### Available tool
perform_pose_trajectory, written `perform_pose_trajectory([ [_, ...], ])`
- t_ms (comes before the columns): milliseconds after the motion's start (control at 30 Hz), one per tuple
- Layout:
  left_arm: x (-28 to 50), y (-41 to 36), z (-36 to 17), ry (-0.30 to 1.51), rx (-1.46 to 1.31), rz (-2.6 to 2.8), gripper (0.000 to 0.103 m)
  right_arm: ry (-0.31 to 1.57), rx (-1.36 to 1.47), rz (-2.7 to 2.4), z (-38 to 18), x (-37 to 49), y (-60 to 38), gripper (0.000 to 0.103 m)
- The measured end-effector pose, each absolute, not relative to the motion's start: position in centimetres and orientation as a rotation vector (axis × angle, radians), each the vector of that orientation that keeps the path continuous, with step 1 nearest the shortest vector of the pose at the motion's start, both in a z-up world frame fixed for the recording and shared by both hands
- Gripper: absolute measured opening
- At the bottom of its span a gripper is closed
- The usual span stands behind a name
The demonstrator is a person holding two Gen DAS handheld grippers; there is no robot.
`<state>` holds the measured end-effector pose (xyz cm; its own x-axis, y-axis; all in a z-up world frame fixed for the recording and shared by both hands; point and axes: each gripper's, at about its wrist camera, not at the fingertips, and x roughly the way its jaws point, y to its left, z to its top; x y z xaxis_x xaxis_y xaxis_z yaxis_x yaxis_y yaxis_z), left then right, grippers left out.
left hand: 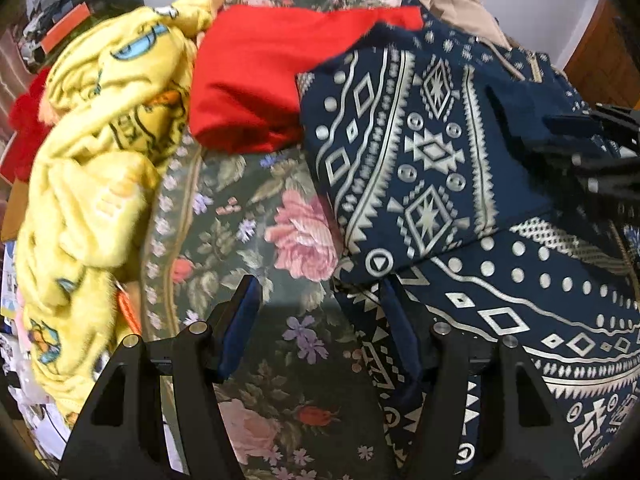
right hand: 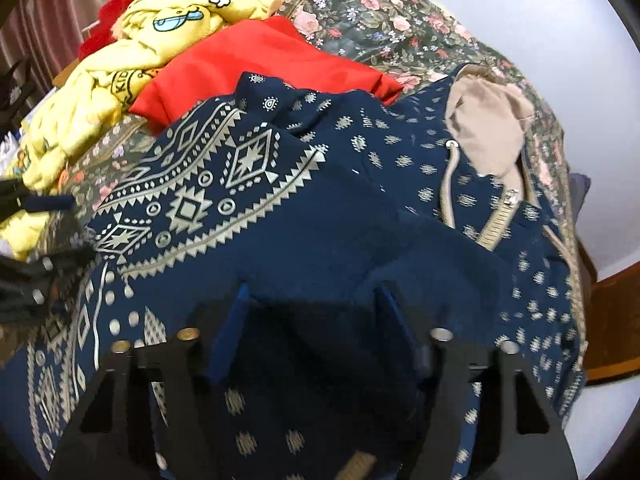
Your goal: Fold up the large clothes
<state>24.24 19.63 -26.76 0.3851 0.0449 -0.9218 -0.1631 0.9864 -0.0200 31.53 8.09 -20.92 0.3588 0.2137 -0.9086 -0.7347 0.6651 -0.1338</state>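
Note:
A navy hoodie [left hand: 432, 152] [right hand: 340, 200] with a pale geometric print, a beige hood lining [right hand: 488, 128] and a zipper lies partly folded on the floral bedspread [left hand: 248, 208]. My left gripper [left hand: 320, 292] points down at the hoodie's left edge. Its jaws stand apart over the bedspread, and the right fingertip [left hand: 394, 300] is against the hem. My right gripper [right hand: 312, 296] hangs over the plain navy part near the zipper, jaws apart, with dark fabric filling the gap. Each gripper shows blurred at the other view's edge: the right gripper [left hand: 584, 148] and the left gripper [right hand: 36, 204].
A red garment [left hand: 256, 80] [right hand: 256, 68] lies beyond the hoodie. A crumpled yellow cartoon-print fleece [left hand: 100, 152] [right hand: 120, 68] is heaped at the left. Clutter sits past the bed's left edge. A white wall [right hand: 540, 40] and wooden furniture [right hand: 612, 320] are at the right.

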Motion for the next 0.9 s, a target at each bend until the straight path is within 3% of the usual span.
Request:
perform_pose_trajectory([
  [167,24.4,19.3,-27.2,1.157,-0.093,0.139,0.064,1.01,-0.565,0.618,-20.3,32.1,7.3,0.017],
  [633,25.6,20.2,-27.4,1.154,-0.105,0.244,0.065,0.838,-0.217,0.447,-10.5,33.9,-6.4,0.014],
  [900,25.6,20.1,-27.7,1.152,-0.083,0.281,0.072,0.933,-0.111,0.391,-13.3,33.8,-12.4,0.013],
])
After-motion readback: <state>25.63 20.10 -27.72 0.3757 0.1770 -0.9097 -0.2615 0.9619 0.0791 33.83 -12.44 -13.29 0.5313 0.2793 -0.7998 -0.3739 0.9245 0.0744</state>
